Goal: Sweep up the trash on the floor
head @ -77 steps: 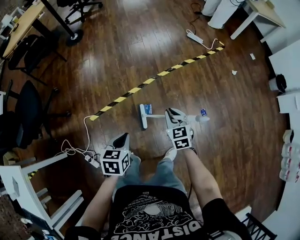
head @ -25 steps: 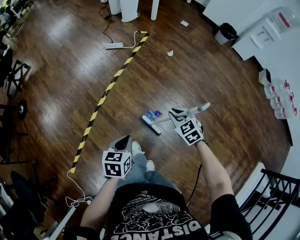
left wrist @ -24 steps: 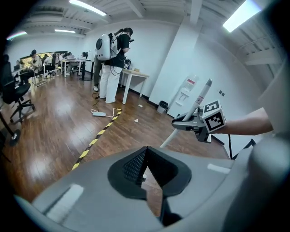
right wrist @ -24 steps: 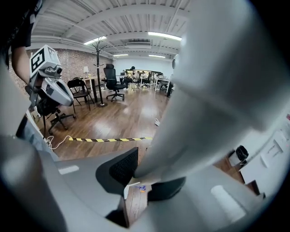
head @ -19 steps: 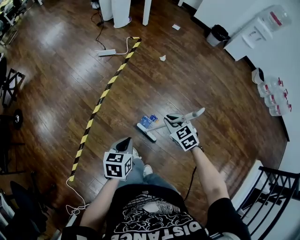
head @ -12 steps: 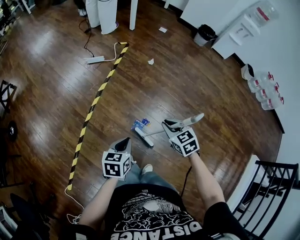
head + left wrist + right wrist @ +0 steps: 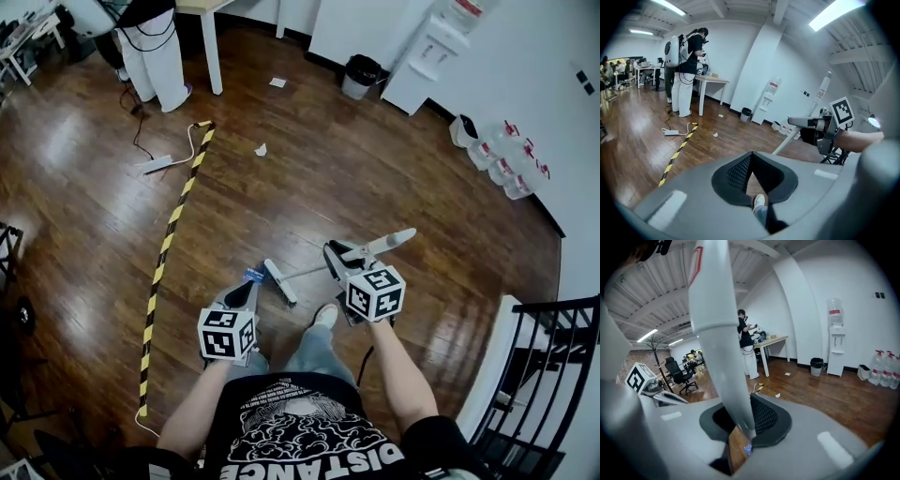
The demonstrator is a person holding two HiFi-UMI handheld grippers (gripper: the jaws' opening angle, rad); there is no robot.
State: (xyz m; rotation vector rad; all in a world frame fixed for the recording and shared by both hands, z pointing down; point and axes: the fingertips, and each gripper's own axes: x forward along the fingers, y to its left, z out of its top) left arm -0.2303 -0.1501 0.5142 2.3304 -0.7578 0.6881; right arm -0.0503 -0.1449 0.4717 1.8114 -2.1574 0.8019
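My right gripper (image 7: 339, 257) is shut on the white handle of a broom (image 7: 389, 243). The handle slants down to the broom's head (image 7: 279, 282) on the wood floor, by my shoe. A small blue scrap of trash (image 7: 253, 275) lies just left of the head, close to the tip of my left gripper (image 7: 244, 294). The left gripper (image 7: 751, 159) is shut and holds nothing. In the right gripper view the broom handle (image 7: 717, 333) rises between the jaws of the right gripper (image 7: 740, 420). White paper scraps (image 7: 262, 150) lie farther off.
A yellow-black tape strip (image 7: 169, 234) runs across the floor to a power strip (image 7: 155, 165). A black bin (image 7: 361, 75), a water dispenser (image 7: 427, 52) and bottles (image 7: 506, 159) line the far wall. A person in white trousers (image 7: 155, 56) stands by a table. A black railing (image 7: 544, 375) is at right.
I have turned and stepped along the floor. The broom head has dragged the blue scrap with it, closer to my feet. Both grippers stay as they were.
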